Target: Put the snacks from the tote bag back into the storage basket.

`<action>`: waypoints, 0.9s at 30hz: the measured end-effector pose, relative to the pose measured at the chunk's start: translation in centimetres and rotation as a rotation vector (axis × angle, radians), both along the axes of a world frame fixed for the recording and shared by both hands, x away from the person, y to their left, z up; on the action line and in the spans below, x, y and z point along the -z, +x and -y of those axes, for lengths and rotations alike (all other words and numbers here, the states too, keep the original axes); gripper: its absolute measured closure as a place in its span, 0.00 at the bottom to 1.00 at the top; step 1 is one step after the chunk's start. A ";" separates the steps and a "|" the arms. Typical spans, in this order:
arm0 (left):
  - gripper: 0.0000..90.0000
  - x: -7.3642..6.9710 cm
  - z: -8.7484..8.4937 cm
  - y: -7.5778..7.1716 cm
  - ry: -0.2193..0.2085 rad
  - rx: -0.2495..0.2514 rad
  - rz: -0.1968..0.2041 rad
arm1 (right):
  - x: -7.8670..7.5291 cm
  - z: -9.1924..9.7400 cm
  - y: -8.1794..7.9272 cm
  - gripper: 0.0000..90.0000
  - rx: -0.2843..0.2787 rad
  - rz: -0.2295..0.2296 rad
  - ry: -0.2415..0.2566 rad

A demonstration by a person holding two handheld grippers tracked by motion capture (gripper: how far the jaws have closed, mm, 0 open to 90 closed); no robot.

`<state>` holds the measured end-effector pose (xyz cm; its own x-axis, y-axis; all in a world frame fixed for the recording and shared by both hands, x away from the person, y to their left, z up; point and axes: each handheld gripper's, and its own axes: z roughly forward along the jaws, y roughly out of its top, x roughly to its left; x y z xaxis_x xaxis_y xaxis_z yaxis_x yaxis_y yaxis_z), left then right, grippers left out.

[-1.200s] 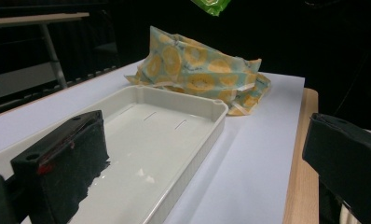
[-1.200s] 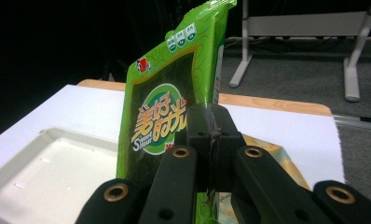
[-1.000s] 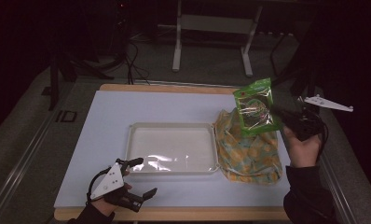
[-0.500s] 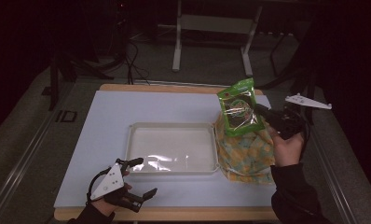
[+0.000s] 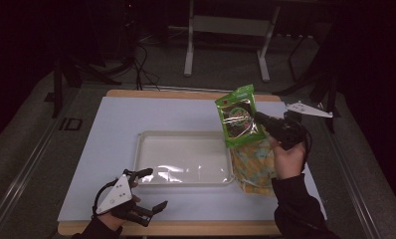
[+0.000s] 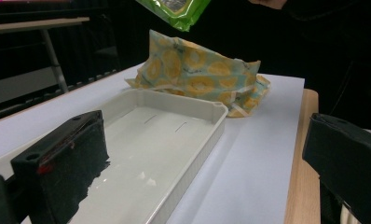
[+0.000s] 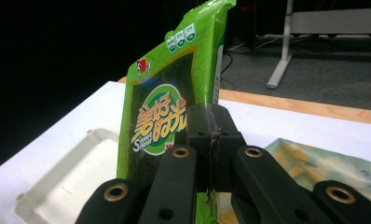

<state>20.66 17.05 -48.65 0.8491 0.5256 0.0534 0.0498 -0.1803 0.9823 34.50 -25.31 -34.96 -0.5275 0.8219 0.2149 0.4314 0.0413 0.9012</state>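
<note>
Green snack packet [image 5: 240,121]: held in the air above the tray's right end and the yellow-patterned pouch
Right gripper [image 5: 263,121]: jaws pressed together on the packet's edge
Left gripper [image 5: 147,189]: jaws spread, holding nothing, resting near the table's front edge
White tray [image 5: 182,180]: mid-table, nothing inside
Yellow-patterned pouch [image 5: 255,167]: lying just beside the tray's right end
Table [image 5: 116,119]: white sheet over a wooden top

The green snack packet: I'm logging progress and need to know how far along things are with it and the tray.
Done: the right gripper is shut on the green snack packet and holds it in the air, above the yellow patterned pack. In hand: carrying it, seemingly toward the white tray, which holds nothing. Left: putting it down; the yellow pack lies beside the tray. The left gripper rests open.
</note>
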 end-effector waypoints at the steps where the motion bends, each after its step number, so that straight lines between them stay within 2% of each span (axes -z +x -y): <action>1: 0.00 0.0 0.0 0.0 0.000 0.000 0.000 | 0.0 0.0 0.0 0.99 0.000 0.000 0.000; 16: 0.00 0.0 0.1 0.0 0.003 0.006 0.001 | 2.2 -3.3 -0.3 0.99 -0.023 -0.026 0.061; 22: 0.00 0.0 0.1 0.0 0.002 0.008 0.003 | 3.3 -5.3 -0.5 0.99 -0.040 -0.033 0.083; 27: 0.00 0.0 0.1 0.0 0.002 0.011 0.004 | 3.7 -5.9 -0.5 0.99 -0.038 -0.040 0.104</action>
